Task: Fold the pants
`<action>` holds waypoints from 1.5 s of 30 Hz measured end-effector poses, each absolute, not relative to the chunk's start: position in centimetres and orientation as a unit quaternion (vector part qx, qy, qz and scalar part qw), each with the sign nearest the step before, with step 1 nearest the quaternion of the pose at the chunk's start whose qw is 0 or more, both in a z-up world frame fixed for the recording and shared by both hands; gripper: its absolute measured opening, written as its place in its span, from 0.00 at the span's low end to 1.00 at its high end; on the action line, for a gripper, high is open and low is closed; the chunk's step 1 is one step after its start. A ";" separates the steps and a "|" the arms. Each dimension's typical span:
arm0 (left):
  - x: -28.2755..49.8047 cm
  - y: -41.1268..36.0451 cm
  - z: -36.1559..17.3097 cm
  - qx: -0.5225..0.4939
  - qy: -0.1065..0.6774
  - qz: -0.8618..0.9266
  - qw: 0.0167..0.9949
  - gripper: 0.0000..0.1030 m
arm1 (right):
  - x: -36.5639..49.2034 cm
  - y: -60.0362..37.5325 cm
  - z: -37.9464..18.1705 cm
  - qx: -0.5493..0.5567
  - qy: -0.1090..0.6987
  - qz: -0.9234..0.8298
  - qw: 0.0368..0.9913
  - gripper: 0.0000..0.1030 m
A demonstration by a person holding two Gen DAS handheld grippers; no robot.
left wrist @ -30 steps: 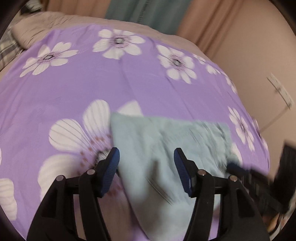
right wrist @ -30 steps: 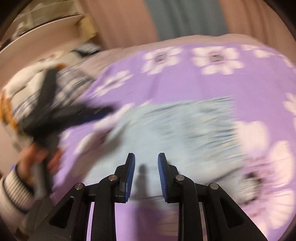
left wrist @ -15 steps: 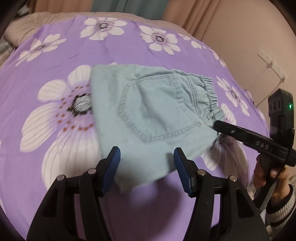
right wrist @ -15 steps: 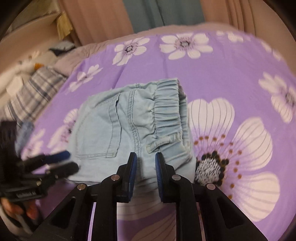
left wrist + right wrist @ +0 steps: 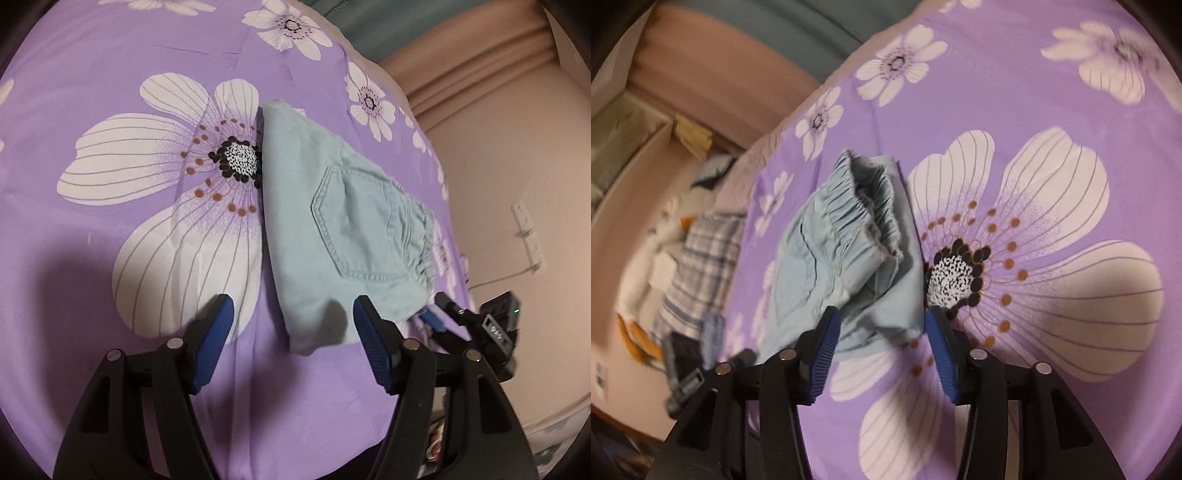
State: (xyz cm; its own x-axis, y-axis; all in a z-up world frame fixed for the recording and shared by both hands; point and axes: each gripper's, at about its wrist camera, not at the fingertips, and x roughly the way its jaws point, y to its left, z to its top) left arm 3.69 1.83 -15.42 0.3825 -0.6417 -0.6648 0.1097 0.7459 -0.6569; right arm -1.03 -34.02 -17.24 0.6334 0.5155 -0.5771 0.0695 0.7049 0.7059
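Note:
The folded light blue pants (image 5: 332, 229) lie on the purple flowered bedsheet (image 5: 110, 66), back pocket up. My left gripper (image 5: 291, 317) stands over their near corner. Its jaws are opening, and the cloth lies between the blue pads without being pressed. Beyond the pants' right edge, my right gripper (image 5: 437, 310) shows by the waistband. In the right wrist view the pants (image 5: 831, 258) show their elastic waistband. My right gripper (image 5: 882, 321) straddles their near edge with its jaws opening and the pads off the cloth. The left gripper (image 5: 727, 345) appears blurred at lower left.
The bed's edge drops off beside a pinkish wall (image 5: 517, 166) with a power strip (image 5: 528, 229). A plaid pillow (image 5: 701, 266) and a white plush toy (image 5: 653, 258) lie past the head of the bed. Curtains (image 5: 720, 66) hang behind.
The right jaws have spread from a narrow gap to wide apart. The left jaws widened a little. Both grippers rolled and sank closer to the bed, while the pants stay folded on the sheet.

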 end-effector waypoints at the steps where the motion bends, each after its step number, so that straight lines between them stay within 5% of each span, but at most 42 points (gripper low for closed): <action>1: 3.9 1.9 -15.4 -0.269 0.503 -0.238 0.786 0.65 | -0.8 -34.2 -17.3 0.368 0.407 0.134 0.825 0.52; 45: 9.4 -3.5 -15.3 -0.177 0.505 -0.257 0.805 0.68 | 5.0 -32.2 -17.5 0.330 0.445 0.176 0.814 0.55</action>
